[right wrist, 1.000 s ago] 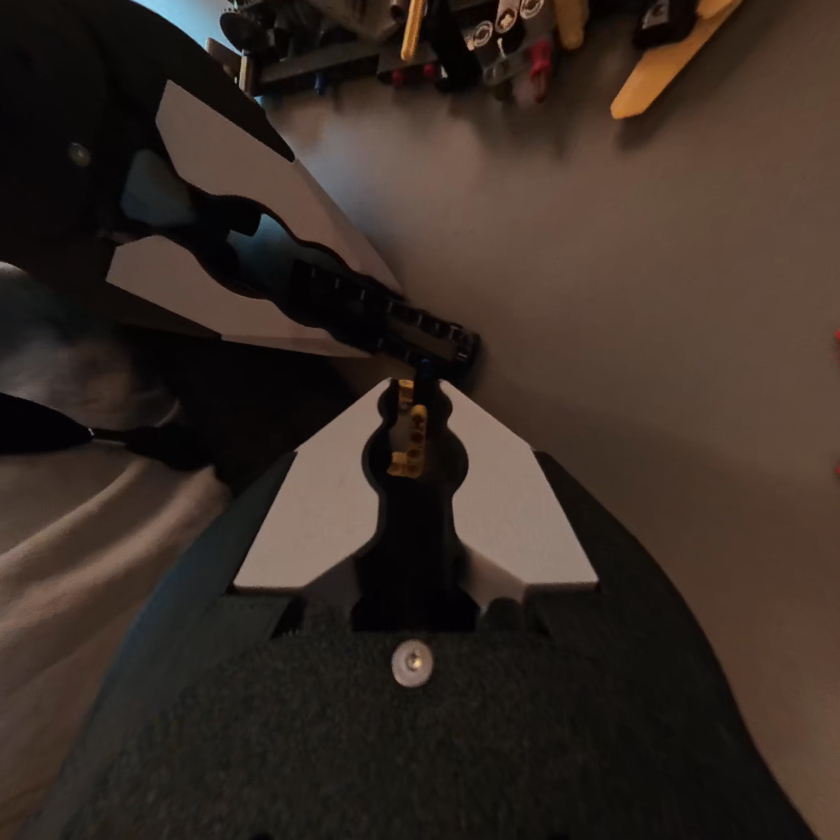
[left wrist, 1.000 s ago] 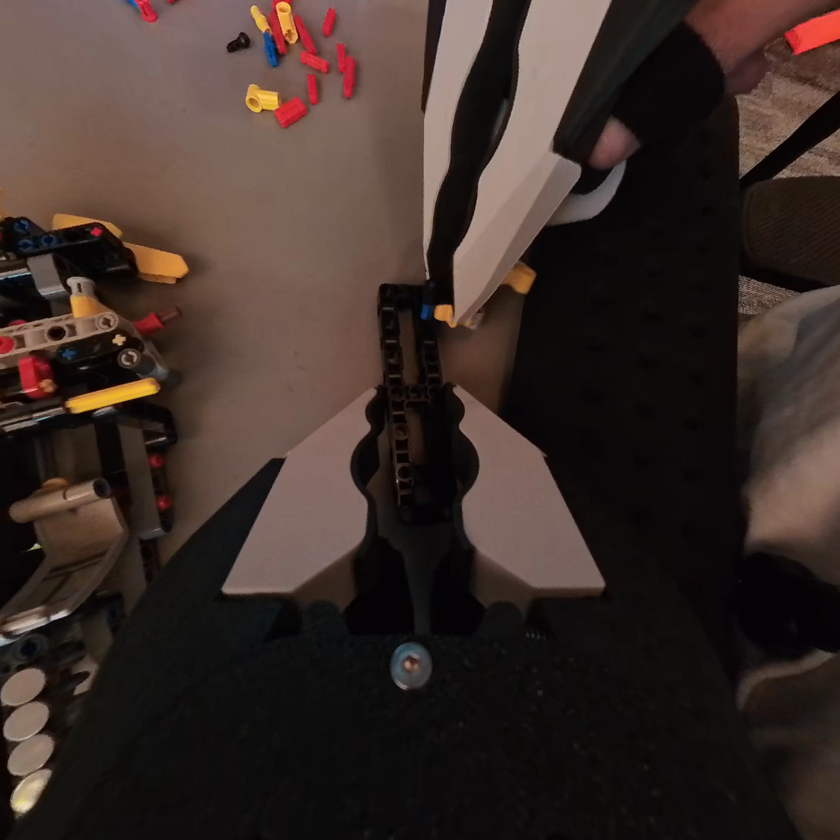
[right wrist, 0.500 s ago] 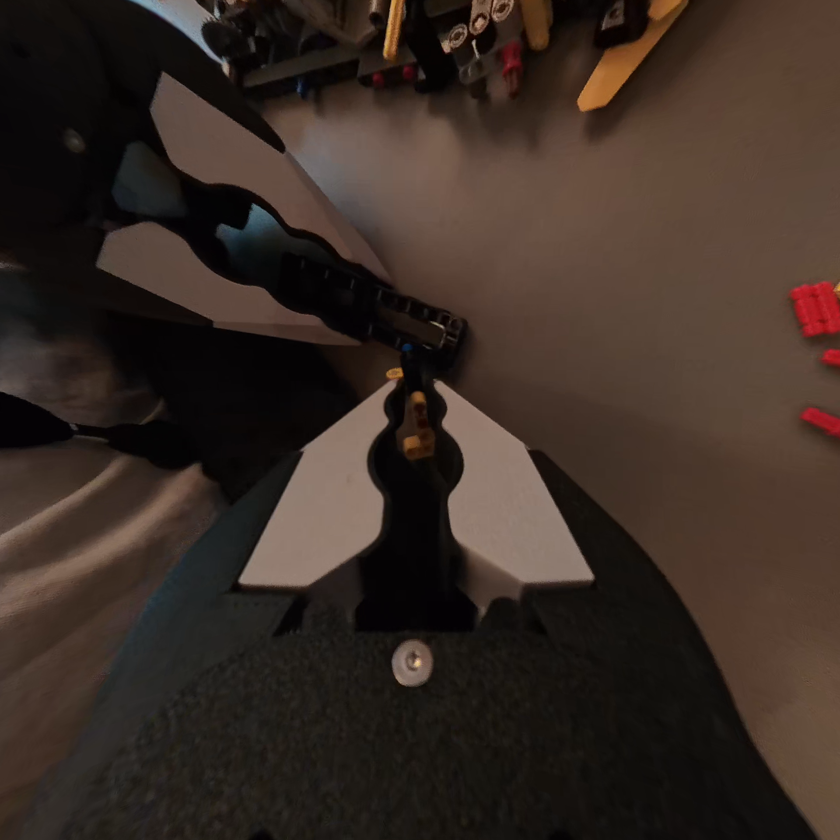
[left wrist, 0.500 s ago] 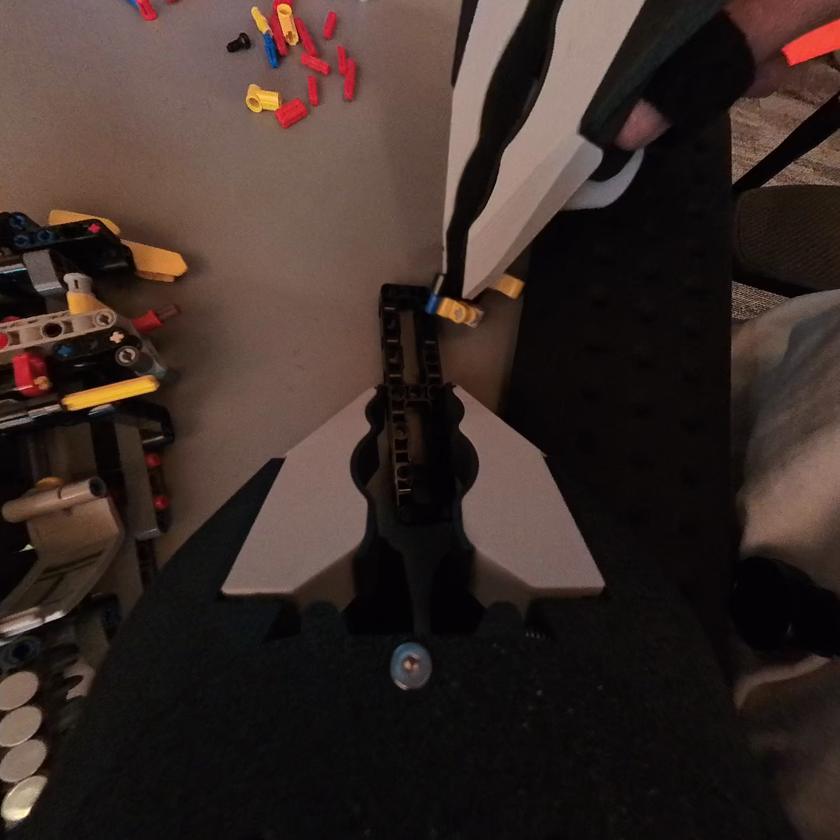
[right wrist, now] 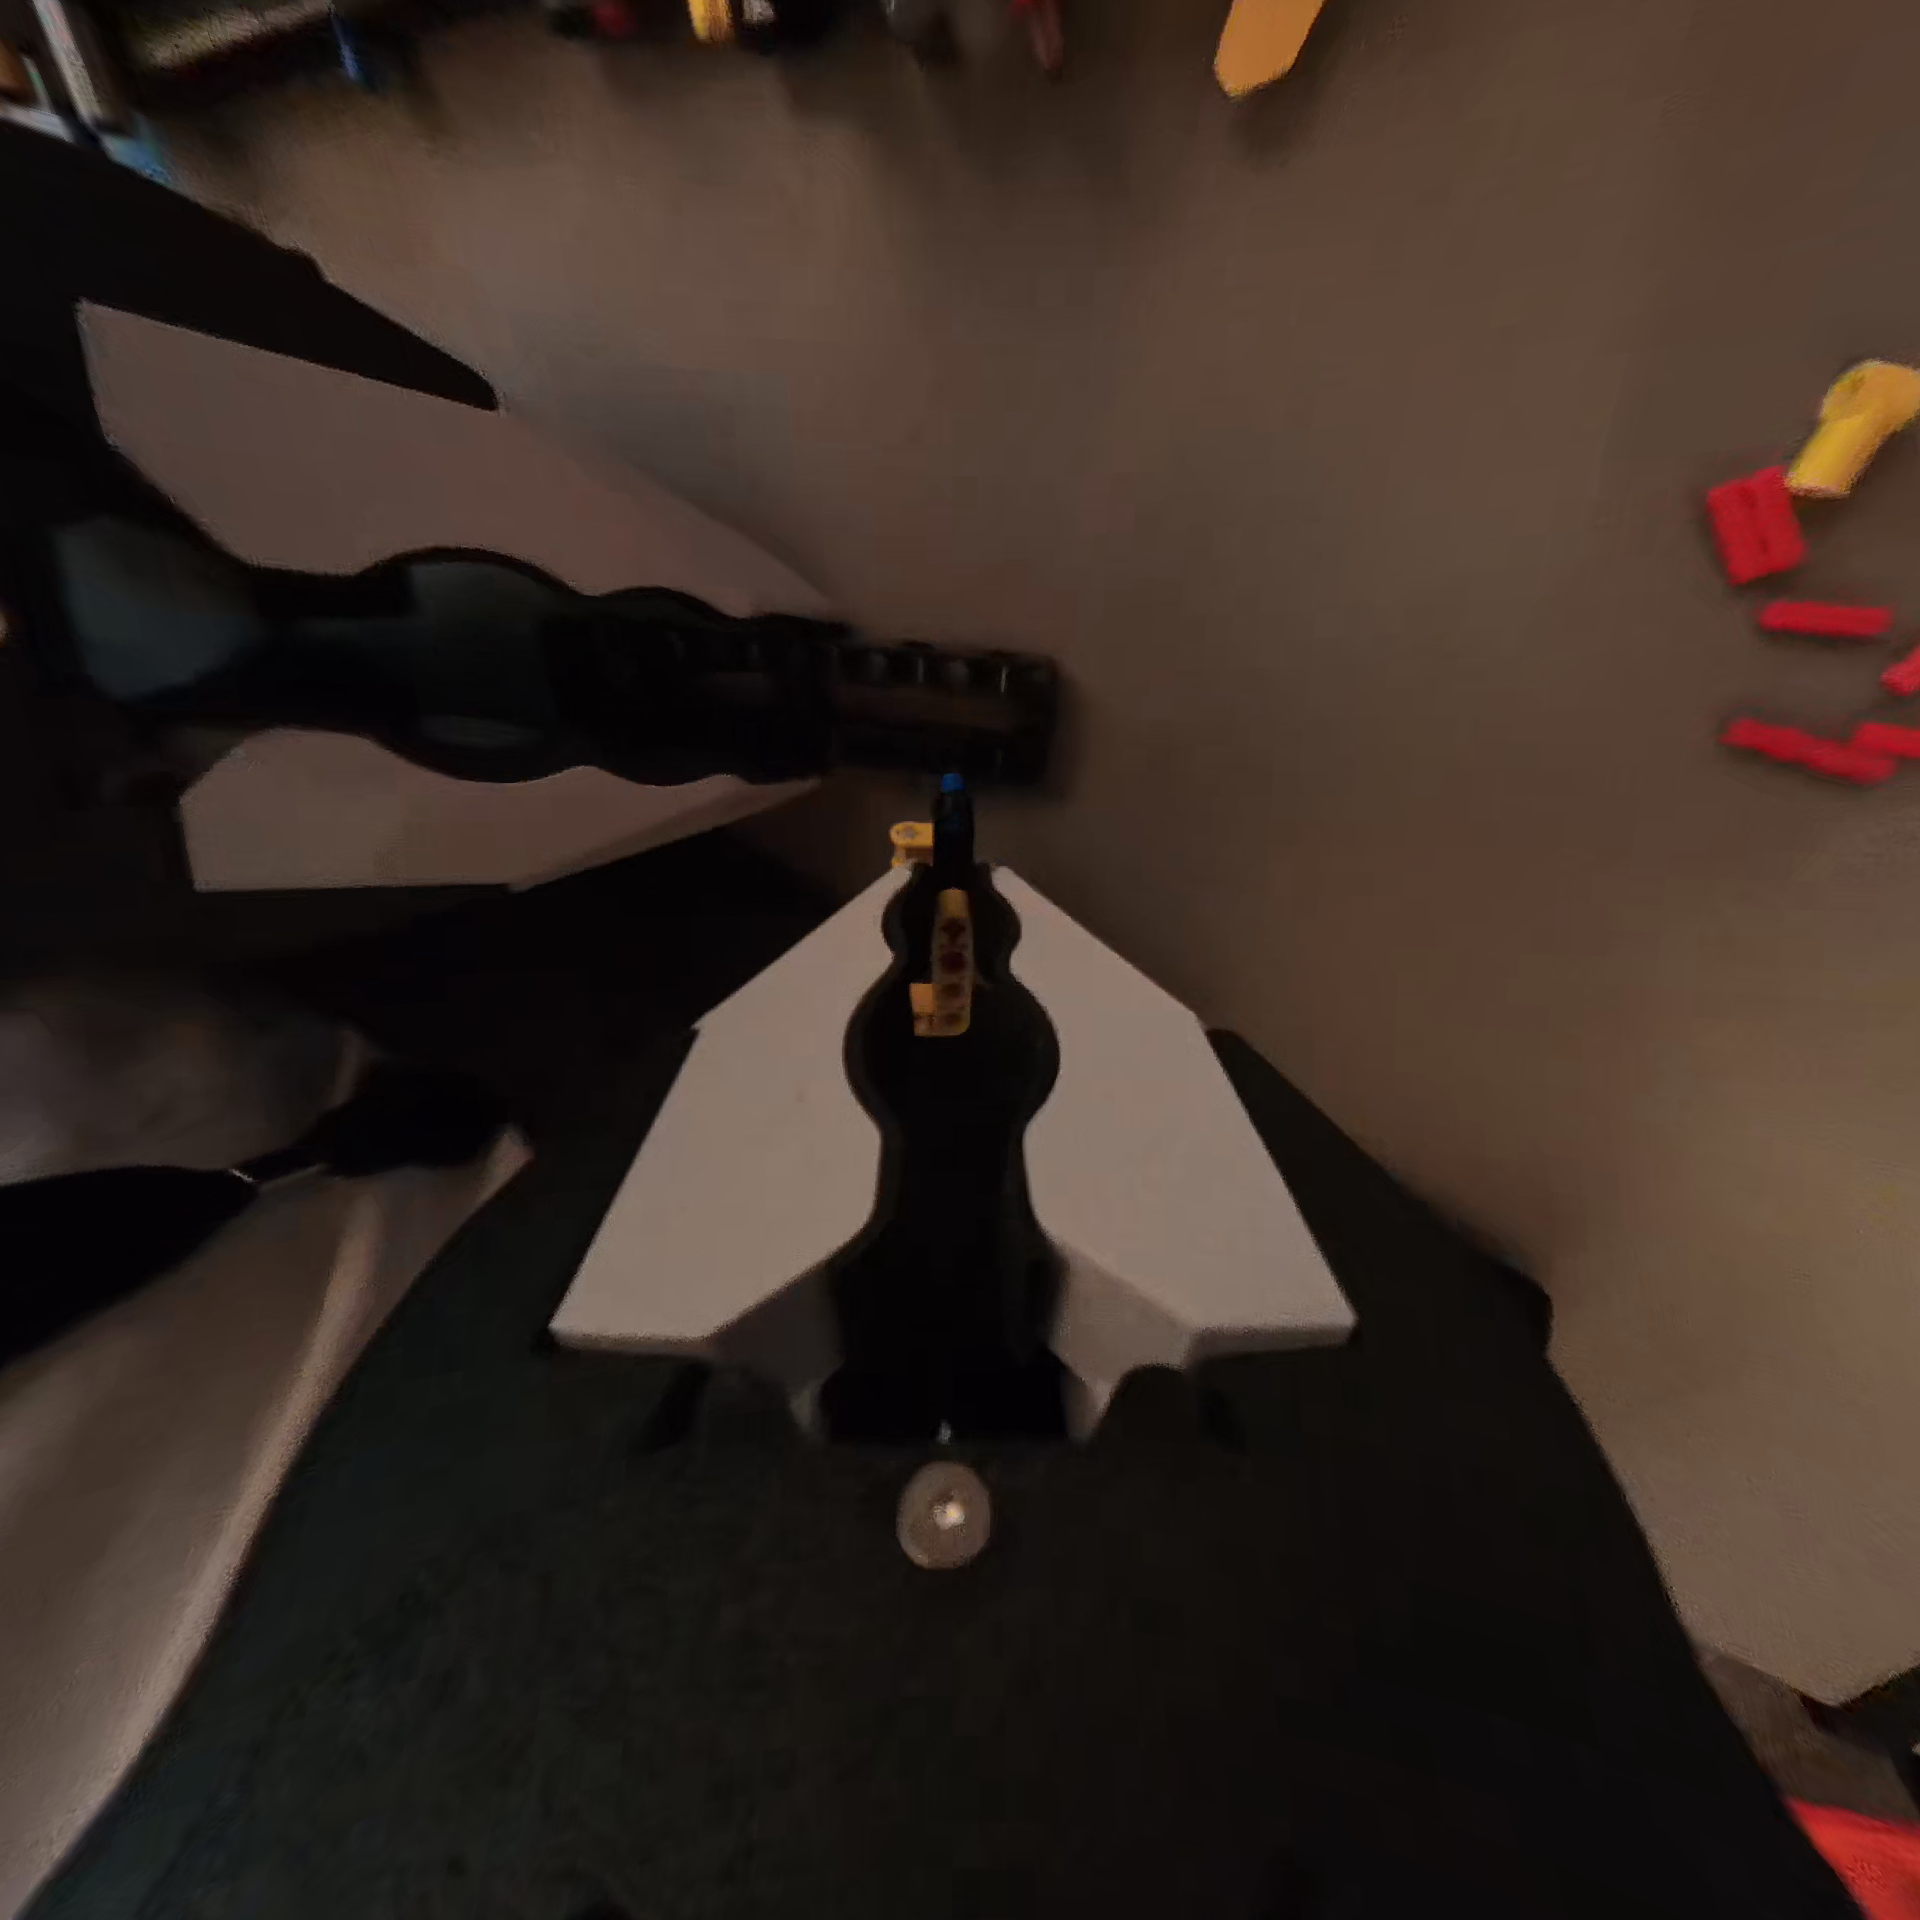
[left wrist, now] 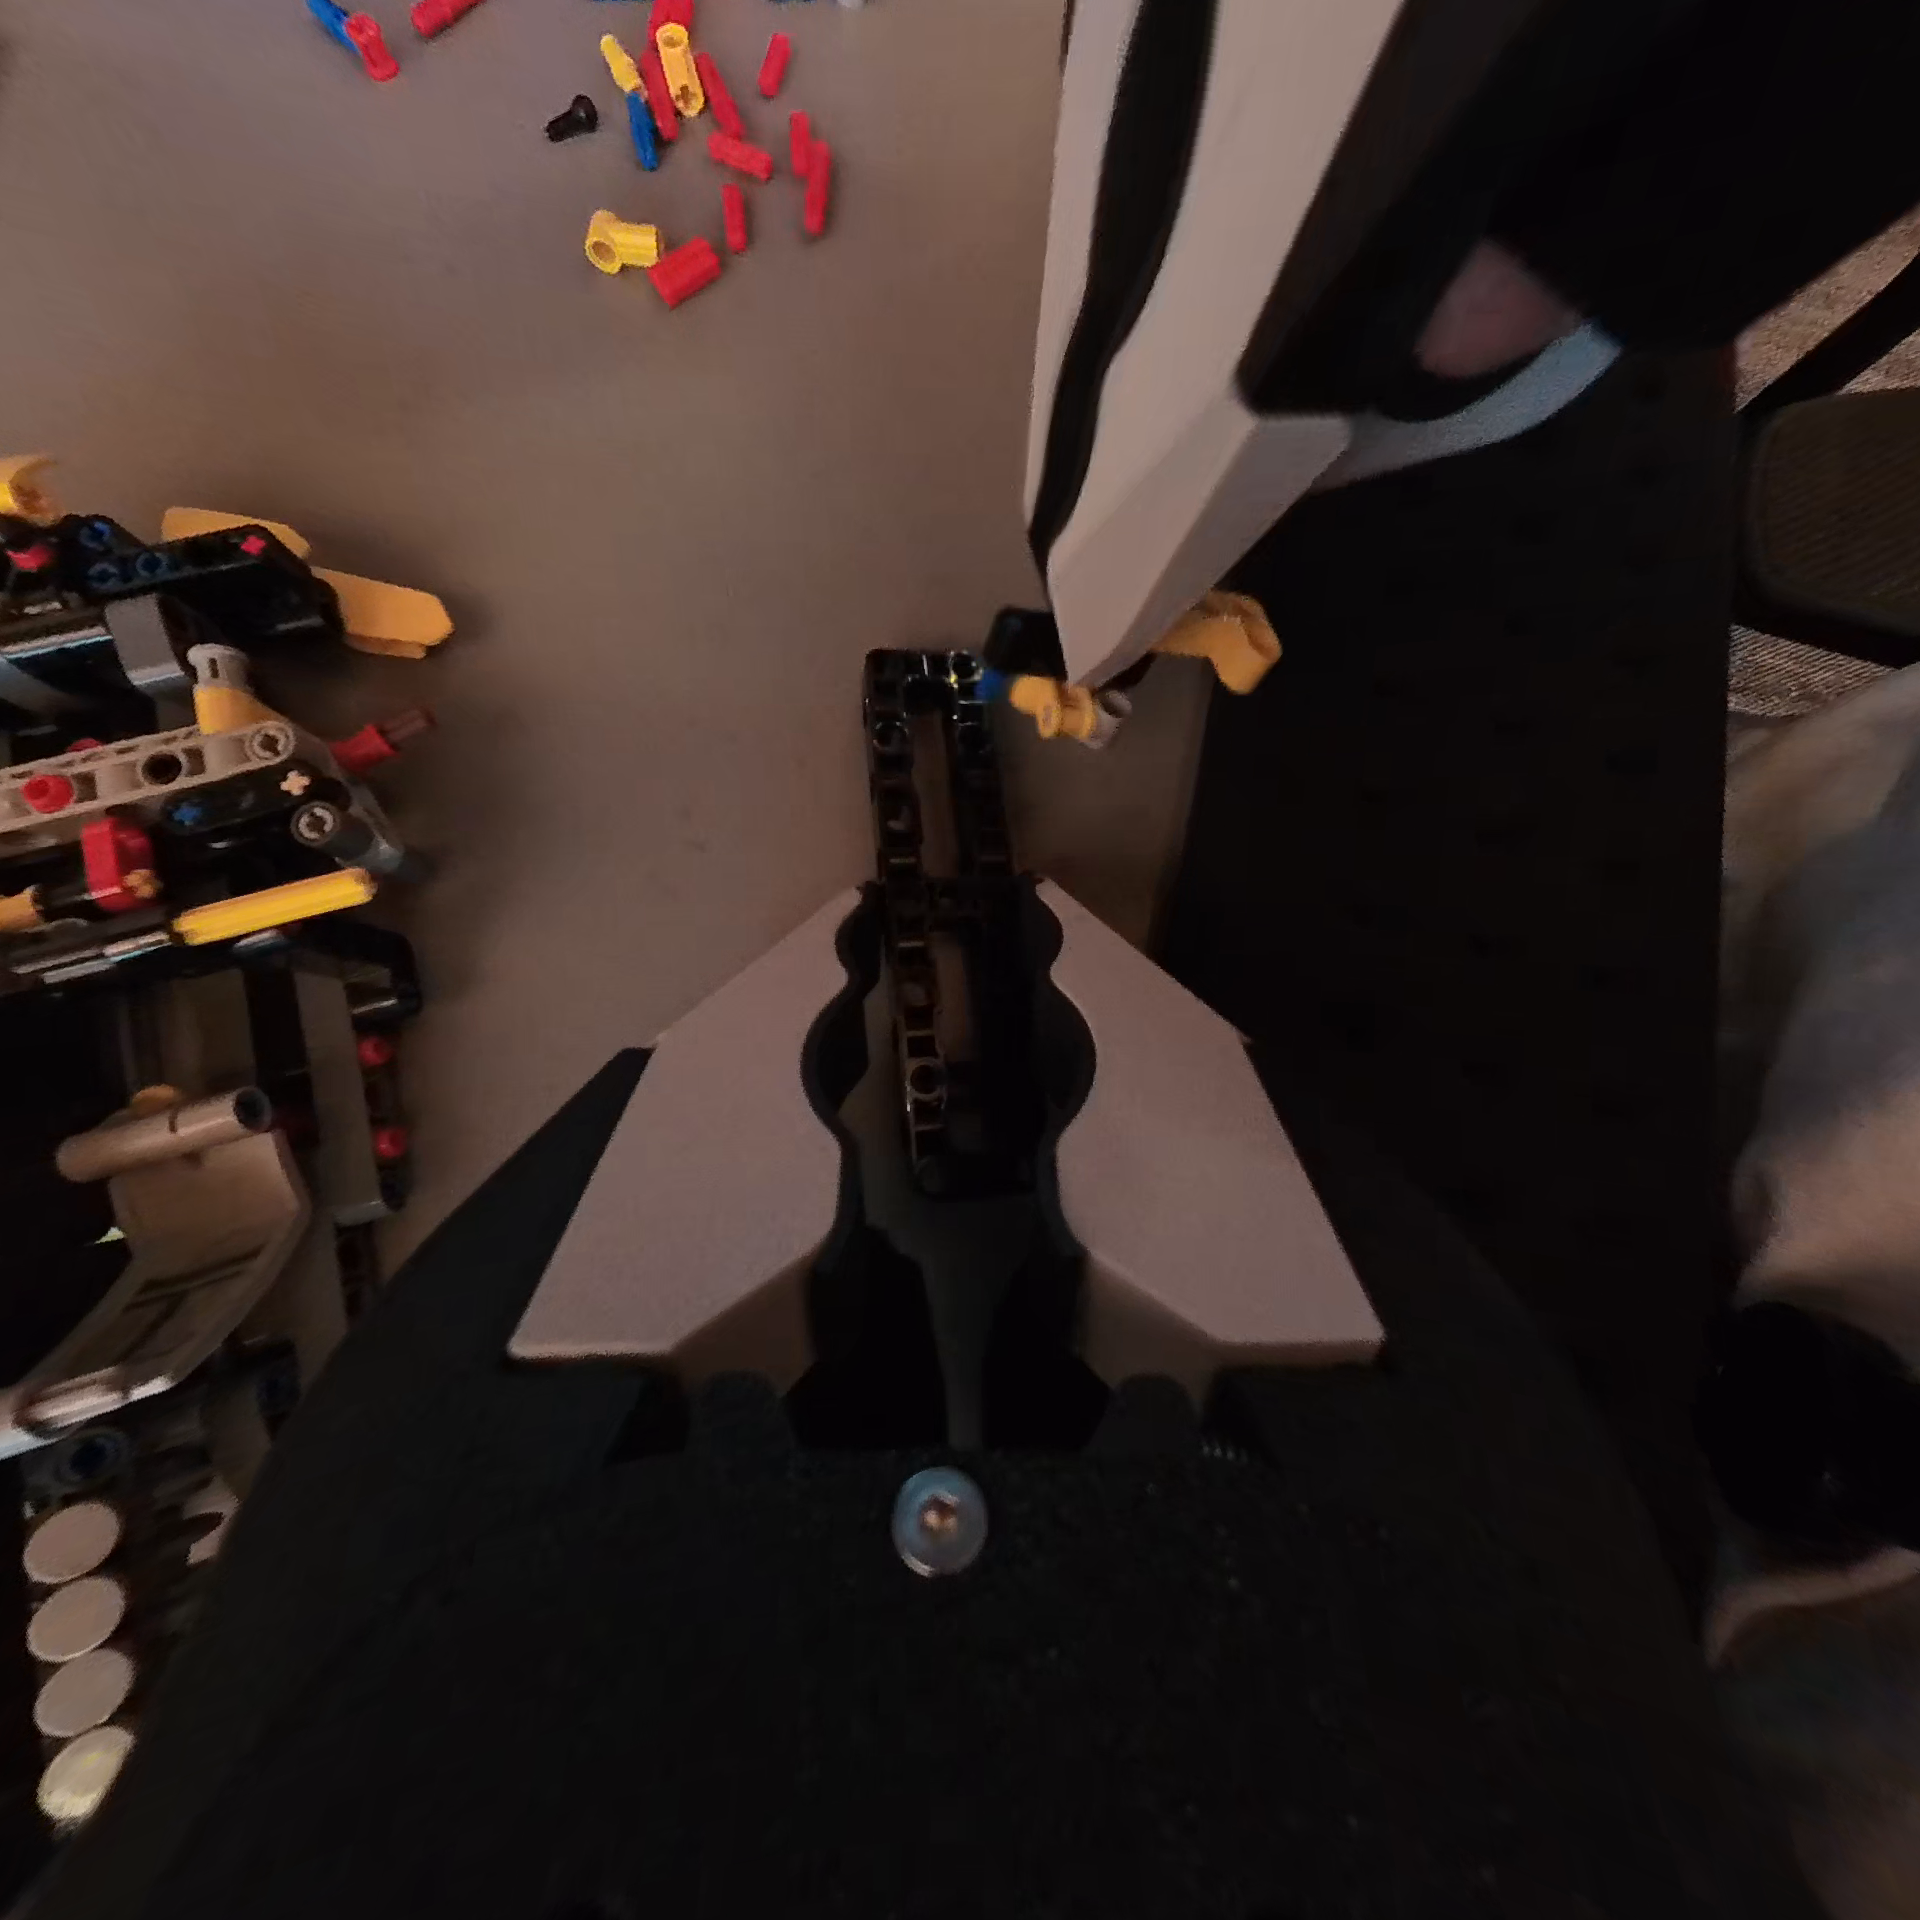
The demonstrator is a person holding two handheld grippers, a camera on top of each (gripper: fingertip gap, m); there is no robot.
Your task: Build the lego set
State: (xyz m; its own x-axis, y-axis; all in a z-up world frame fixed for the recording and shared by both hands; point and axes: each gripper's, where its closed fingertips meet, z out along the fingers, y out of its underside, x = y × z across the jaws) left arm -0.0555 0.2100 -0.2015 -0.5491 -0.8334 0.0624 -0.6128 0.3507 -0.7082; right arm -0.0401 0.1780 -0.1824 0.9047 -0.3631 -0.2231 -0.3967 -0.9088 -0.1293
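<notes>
Now the left gripper (left wrist: 940, 904) is closed on a black frame piece (left wrist: 928, 831) that sticks out over the tabletop (left wrist: 623, 520). Right beside the frame's far end, the right gripper (right wrist: 951, 883) is squeezing a small yellow piece (right wrist: 943, 977) with a blue pin (right wrist: 950, 787) touching the frame.

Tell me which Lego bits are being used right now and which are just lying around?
In use:
- black frame piece in the left gripper
- yellow connector piece in the right gripper

Lying about:
- loose red, yellow and blue pins
- half-built model
</notes>
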